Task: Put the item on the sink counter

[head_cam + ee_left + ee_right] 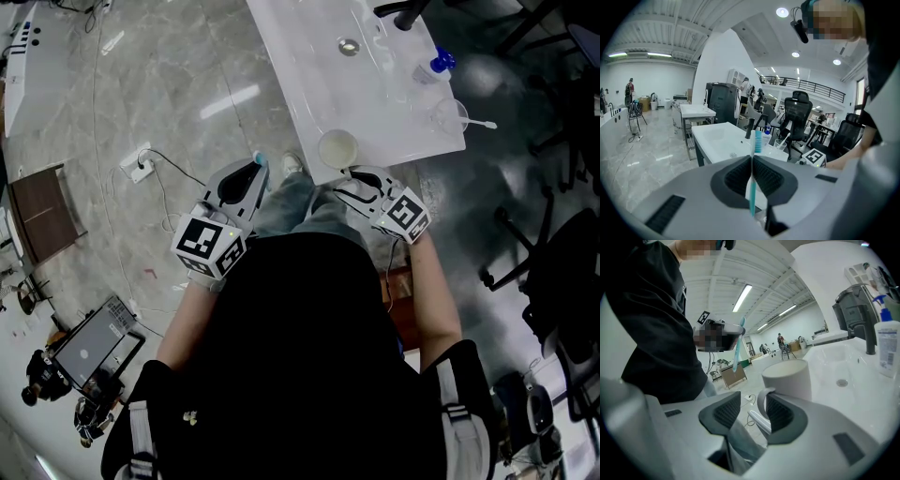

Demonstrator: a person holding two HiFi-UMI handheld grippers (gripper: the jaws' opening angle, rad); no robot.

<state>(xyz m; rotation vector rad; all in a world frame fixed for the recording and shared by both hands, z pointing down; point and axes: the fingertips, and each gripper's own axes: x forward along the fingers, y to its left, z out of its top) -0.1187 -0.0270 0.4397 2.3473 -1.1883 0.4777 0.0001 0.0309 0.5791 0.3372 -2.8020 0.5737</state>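
Note:
My left gripper [752, 161] is shut on a teal toothbrush [756, 141], which stands upright between the pads with its bristles up. In the head view that gripper [249, 172] hovers off the near left corner of the white sink counter [309, 75]. A white mug [788, 377] stands on the counter's near corner [337, 148]. My right gripper [752, 411] is open, and the mug's handle [760, 405] sits between the jaws, close against the right pad. Seen from the head, the right gripper [359, 175] is just in front of the mug.
Further along the counter are a drain [349, 46], a black faucet [868, 333], a spray bottle [433, 66] and a clear glass [450, 114] with a toothbrush in it. Black office chairs [553, 253] stand to the right. A power strip [139, 164] and cable lie on the floor.

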